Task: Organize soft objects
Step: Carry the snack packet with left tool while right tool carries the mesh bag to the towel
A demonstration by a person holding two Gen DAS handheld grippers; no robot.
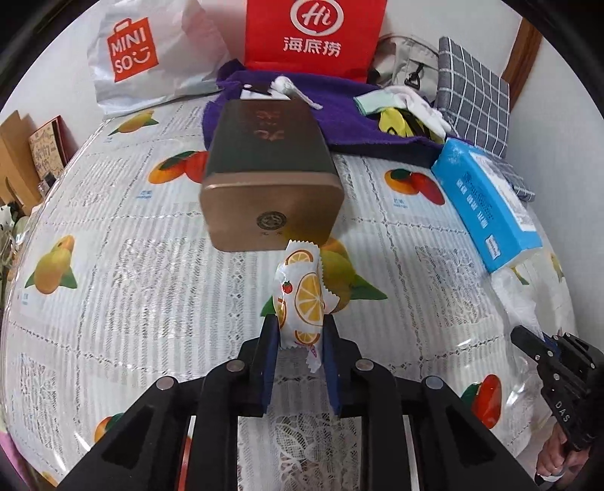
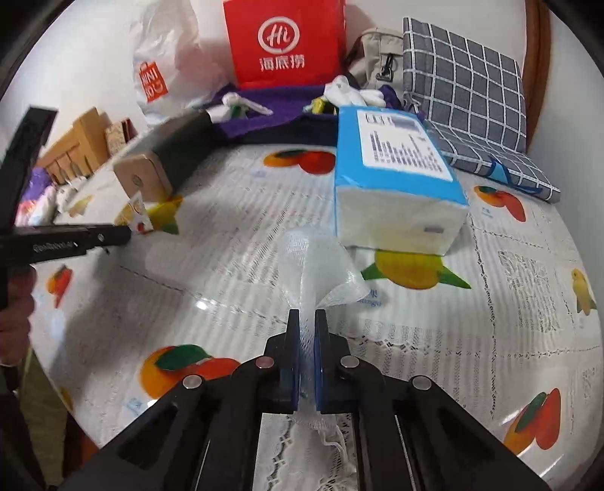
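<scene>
My left gripper (image 1: 300, 321) is shut on a small white snack packet (image 1: 302, 294) printed with orange slices, held above the table just in front of a brown and dark green box (image 1: 270, 177). My right gripper (image 2: 307, 313) is shut on a sheer white mesh bag (image 2: 321, 268), held above the table in front of a blue tissue pack (image 2: 396, 173). The left gripper and packet (image 2: 137, 215) show at the left of the right wrist view. The right gripper (image 1: 528, 342) shows at the right edge of the left wrist view.
A purple towel (image 1: 339, 109) with socks and small cloth items lies at the back. Behind it stand a red paper bag (image 1: 313, 34), a white Miniso bag (image 1: 143, 53) and a checked cushion (image 2: 464, 83). The tissue pack (image 1: 487, 211) lies at right.
</scene>
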